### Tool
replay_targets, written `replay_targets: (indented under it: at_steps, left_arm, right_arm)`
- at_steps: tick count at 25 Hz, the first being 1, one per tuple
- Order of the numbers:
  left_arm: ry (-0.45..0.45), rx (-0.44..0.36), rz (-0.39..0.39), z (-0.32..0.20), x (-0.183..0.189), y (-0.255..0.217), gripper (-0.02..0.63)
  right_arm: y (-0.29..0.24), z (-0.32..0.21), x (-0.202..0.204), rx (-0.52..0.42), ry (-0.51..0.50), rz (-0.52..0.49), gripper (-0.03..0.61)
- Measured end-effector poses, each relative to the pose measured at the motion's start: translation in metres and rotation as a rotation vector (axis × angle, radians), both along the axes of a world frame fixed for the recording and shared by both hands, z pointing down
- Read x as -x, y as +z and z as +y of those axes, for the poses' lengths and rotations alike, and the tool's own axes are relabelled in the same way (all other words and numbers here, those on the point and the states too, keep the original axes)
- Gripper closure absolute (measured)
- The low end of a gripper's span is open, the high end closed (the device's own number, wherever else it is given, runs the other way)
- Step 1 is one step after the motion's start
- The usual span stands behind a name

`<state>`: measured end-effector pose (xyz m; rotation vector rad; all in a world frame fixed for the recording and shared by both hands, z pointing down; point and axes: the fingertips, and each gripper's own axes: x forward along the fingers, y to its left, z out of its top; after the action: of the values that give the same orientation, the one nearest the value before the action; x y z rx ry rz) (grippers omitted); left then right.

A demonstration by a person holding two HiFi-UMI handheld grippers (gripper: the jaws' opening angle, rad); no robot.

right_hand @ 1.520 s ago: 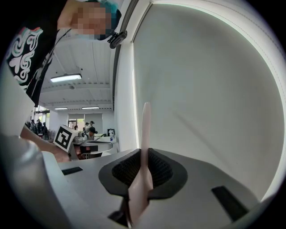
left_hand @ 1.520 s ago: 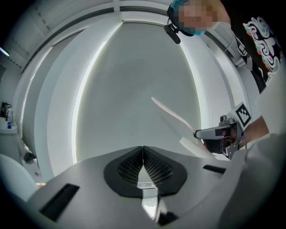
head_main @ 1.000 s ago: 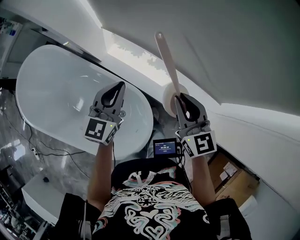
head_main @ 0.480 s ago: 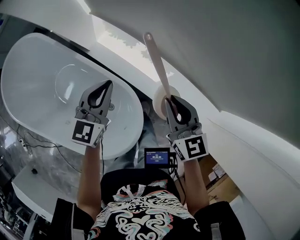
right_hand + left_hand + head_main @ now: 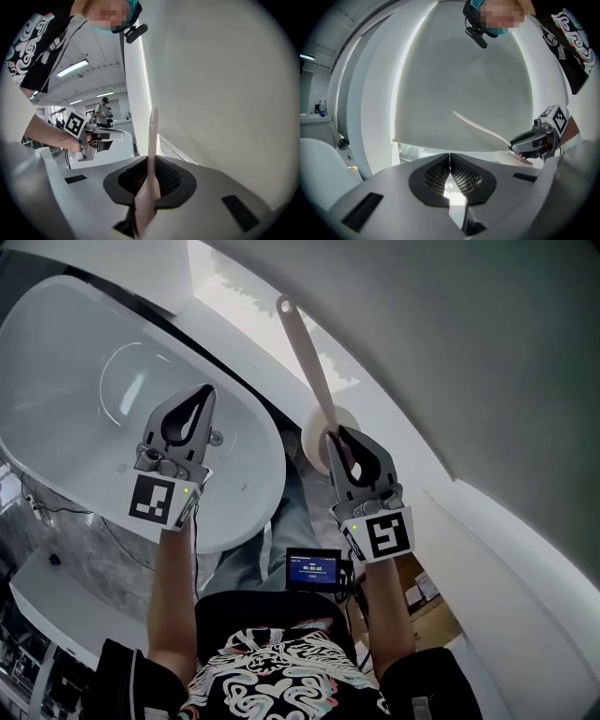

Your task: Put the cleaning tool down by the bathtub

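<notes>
Above the gap between bathtub (image 5: 66,352) and wall: the cleaning tool (image 5: 306,357) was up in the air, not yet set down. Its long pale handle pointed away from the person, past the tub's right end.

The right gripper (image 5: 332,435) was clamped on the handle's lower part. In the right gripper view the handle ran straight up out of the closed pads, with a wider flat section sitting inside the grip. The left gripper (image 5: 203,390) was over the tub basin with jaws together and nothing between them (just along for the ride).

A round white shape sat right behind the right gripper. Couldn't tell if it was the tool's head or something on the floor.

Handling, my read:
- It looked like light, stiff plastic, so weight shouldn't be an issue.
- The handle was long with most of its length beyond the grip, so it could lever or pivot in the jaws if swung fast.
- The smooth surface could slide under a loose clamp.
- Holding on the flat, wider part near the base seemed right, as it resists twisting.
- Lowering it beside the tub wall would call for keeping that long end away from the rim.
</notes>
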<state>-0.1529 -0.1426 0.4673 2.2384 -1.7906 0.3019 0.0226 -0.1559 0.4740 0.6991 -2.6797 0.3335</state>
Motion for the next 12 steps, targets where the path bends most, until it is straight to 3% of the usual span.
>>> replay_targets:
  at_steps: [12]
  left_arm:
    - [-0.008, 0.06, 0.021, -0.004, -0.005, 0.061, 0.597]
  right_arm:
    - [0.054, -0.014, 0.005, 0.022, -0.036, 0.035, 0.508]
